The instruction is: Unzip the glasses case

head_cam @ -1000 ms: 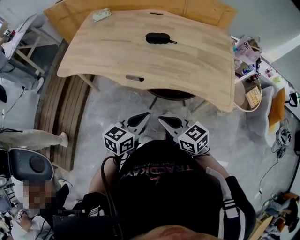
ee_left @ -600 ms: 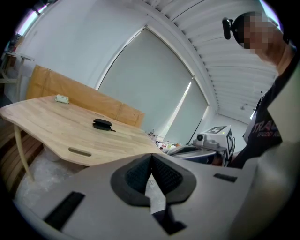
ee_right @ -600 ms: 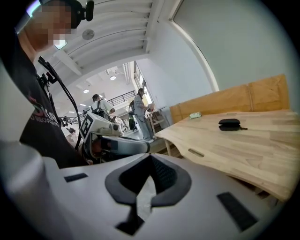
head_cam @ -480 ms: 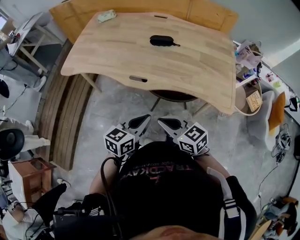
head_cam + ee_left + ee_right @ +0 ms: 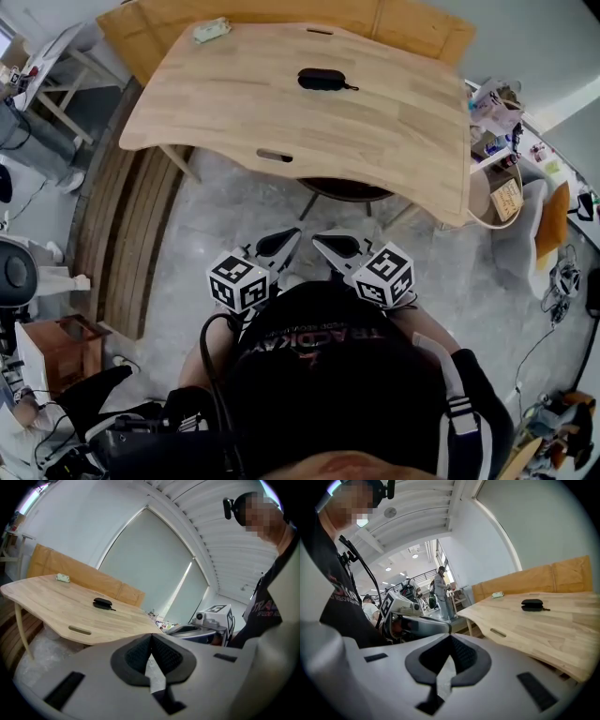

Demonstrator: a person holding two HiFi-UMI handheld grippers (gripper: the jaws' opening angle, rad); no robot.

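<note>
Left gripper clenched, empty | right gripper clenched, empty, just beside left | marker cubes: black-and-white square codes, no words | shirt behind: white print starts "TRA", rest unclear | glasses case: black, oval, zipped shut, thin pull at one end, lies well ahead of both tips on wooden table

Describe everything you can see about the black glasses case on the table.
The glasses case is a black, rounded oblong lying flat on the pale wooden table, toward its far side. It looks closed; the zip is too small to see. A thin pull sticks out of its right end. Only the table touches it.
</note>
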